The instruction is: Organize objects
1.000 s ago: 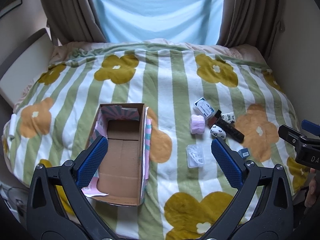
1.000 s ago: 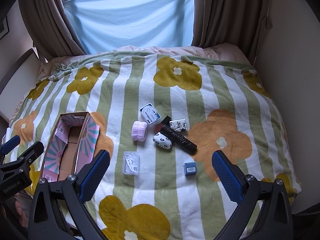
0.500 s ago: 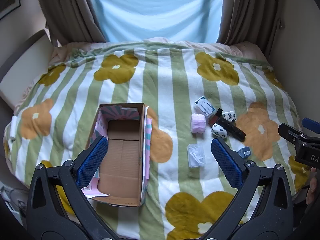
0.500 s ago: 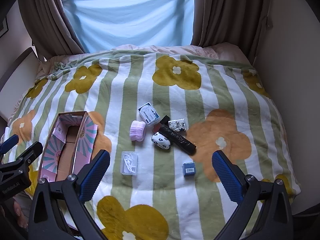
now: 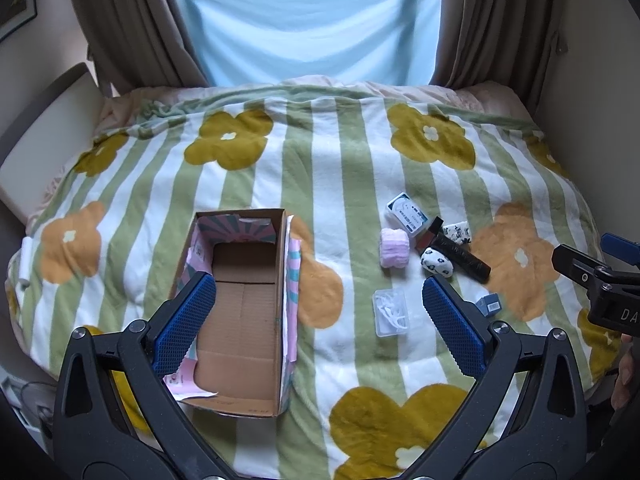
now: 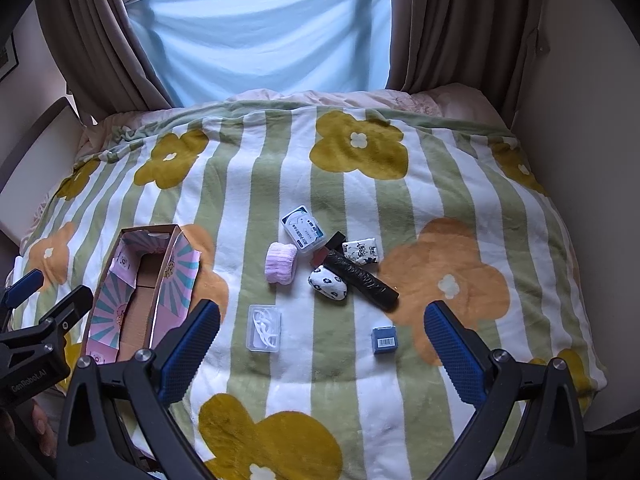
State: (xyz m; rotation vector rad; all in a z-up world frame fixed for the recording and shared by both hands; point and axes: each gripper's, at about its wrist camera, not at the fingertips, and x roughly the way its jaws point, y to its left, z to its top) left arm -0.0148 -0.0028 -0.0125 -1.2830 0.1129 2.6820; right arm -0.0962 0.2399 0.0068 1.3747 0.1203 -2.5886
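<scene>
An empty cardboard box (image 5: 244,312) (image 6: 136,300) with pink patterned flaps lies open on the left of the bed. To its right lie a pink fluffy roll (image 6: 281,262), a white labelled case (image 6: 303,230), a black tube (image 6: 366,280), two black-and-white patterned pouches (image 6: 328,282) (image 6: 361,250), a clear case of floss picks (image 6: 264,327) and a small blue box (image 6: 385,340). My left gripper (image 5: 320,316) hovers open above the box's near end. Held over the near blanket, my right gripper (image 6: 320,340) is open too. Neither holds anything.
A green-striped flowered blanket (image 6: 360,184) covers the bed. A headboard (image 5: 44,120) runs along the left, a wall along the right. Brown curtains (image 6: 452,24) and a blue sheet (image 6: 264,36) hang behind. A hand (image 6: 38,428) shows at the lower left.
Both views have shifted slightly, as the grippers drift a little. No object on the bed has moved and both grippers stay open.
</scene>
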